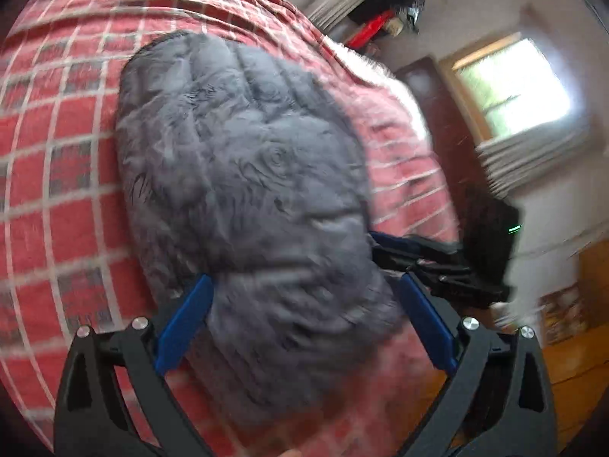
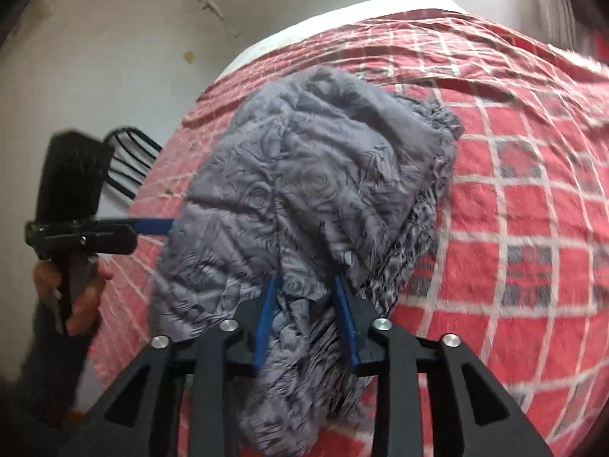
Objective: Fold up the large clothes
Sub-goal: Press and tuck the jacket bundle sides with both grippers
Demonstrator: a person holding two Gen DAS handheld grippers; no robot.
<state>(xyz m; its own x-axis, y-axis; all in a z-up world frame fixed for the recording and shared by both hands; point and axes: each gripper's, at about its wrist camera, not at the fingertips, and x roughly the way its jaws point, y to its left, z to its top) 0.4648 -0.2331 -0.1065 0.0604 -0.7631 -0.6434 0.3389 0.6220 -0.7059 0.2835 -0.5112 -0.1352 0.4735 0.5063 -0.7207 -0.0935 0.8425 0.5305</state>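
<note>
Folding looks well advanced, judging by how the grey quilted garment [image 1: 243,190] lies: it sits as a compact, doubled-over bundle on the red checked bedspread [image 1: 57,133], with no sleeve or loose panel spread out flat.

Starting at the left, the left gripper [image 1: 304,293] has its blue fingers [image 1: 186,323] spread wide apart, one on each side of the garment's near end. The padded cloth bulges up between them, but the pads do not seem to press it, so I judge nothing is clamped there. Just ahead of this gripper the bundle runs away over the bed; off to its right, the other tool shows as a dark shape at the garment's edge.

Moving rightwards, the right gripper [image 2: 306,289] straddles a gathered ridge of the grey fabric at its near end. Its jaws stand partly apart, with the cloth between them; whether the pads bite the fabric is hard to tell through the blur, though it looks more released than gripped. Well to this gripper's left, a hand [image 2: 76,297] carries the other tool beside the bed's edge.

What seems left: the near end hangs bunched and uneven over the bedspread's edge, and the far right corner [image 2: 445,122] shows ragged layers. A tidying or a last fold may be needed.
</note>
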